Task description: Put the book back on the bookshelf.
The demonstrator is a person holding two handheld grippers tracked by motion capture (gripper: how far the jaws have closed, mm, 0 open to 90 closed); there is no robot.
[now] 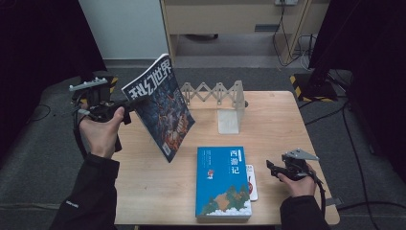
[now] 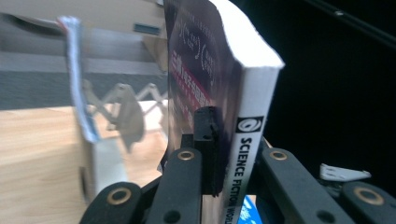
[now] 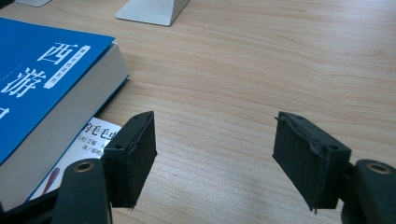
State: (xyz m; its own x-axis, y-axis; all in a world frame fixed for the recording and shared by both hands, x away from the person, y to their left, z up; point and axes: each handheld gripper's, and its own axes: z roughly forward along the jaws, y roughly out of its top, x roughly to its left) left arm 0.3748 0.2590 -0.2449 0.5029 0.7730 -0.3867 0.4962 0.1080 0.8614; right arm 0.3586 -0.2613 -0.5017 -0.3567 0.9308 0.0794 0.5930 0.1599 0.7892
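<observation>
Wooden surface [image 1: 143, 191] below, left gripper [image 1: 125, 106] jaws clamp the magazine [image 1: 160, 105] spine; pages may sag. Right gripper [image 1: 274, 168] jaws apart.

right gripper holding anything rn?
No. In the right gripper view the right gripper stands open over bare table, nothing between its pads, with the blue book off to one side.
</observation>
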